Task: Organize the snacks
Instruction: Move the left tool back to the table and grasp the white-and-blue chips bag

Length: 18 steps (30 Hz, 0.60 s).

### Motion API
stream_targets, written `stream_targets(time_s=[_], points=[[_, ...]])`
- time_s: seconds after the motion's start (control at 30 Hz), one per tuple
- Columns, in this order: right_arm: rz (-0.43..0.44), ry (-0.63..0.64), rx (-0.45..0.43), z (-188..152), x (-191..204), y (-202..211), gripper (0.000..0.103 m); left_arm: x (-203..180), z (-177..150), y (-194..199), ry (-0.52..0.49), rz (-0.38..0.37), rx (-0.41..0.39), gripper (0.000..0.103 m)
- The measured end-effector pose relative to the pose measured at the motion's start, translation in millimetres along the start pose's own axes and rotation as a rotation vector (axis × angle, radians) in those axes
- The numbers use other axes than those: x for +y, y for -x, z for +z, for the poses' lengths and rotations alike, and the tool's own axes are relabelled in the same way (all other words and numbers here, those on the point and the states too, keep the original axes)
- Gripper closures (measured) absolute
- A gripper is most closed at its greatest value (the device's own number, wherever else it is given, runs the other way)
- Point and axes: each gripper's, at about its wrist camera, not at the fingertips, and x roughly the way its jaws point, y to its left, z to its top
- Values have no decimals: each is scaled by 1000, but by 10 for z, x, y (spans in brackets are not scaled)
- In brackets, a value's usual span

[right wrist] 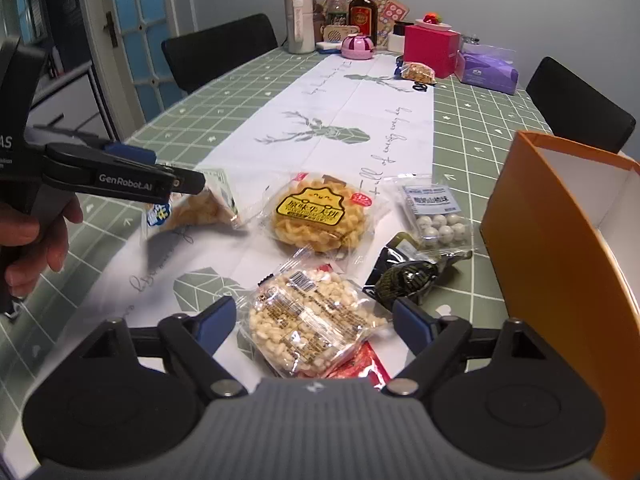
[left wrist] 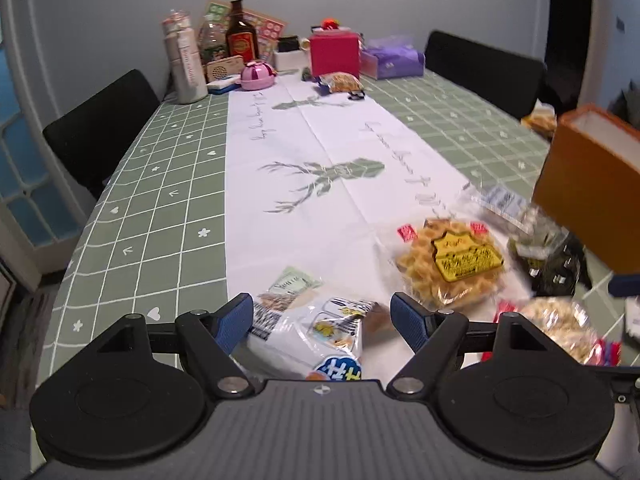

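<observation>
Left gripper (left wrist: 322,320) has its blue pads spread wide on either side of a clear snack bag (left wrist: 308,332) with a blue-and-white sticker, not squeezing it from what I can see; in the right wrist view that same gripper (right wrist: 188,184) comes in from the left over the bag (right wrist: 196,210), which looks a bit lifted or tilted, hard to say. Right gripper (right wrist: 314,320) is also wide open, fingers either side of a puffed rice cake pack (right wrist: 312,320) that lies flat on the white runner, with a red wrapper (right wrist: 360,364) poking out underneath. Just past that sits a waffle pack (right wrist: 322,216) with a yellow label, and to its right a small bag of white balls (right wrist: 438,216) with a dark green and black pouch (right wrist: 412,276) just in front of it. An orange box (right wrist: 552,248) stands open at the right edge of the table (right wrist: 208,112), near the pouch. Way down the far end there's a brown bottle (right wrist: 363,12), a pink box (right wrist: 430,50), a purple tissue pack (right wrist: 488,70) and another snack bag (right wrist: 418,71), well apart from the group up front. Black chairs (right wrist: 218,50) on both sides.
</observation>
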Motion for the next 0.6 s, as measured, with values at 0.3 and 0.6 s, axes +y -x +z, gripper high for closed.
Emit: stream_targets(time_s=[0.3, 0.6], points=[[-51, 52, 48, -46, 134, -289, 13, -23, -130, -248, -70, 67, 98, 7], [-73, 78, 63, -87, 157, -347, 12, 86, -129, -298, 7, 79, 154, 13]])
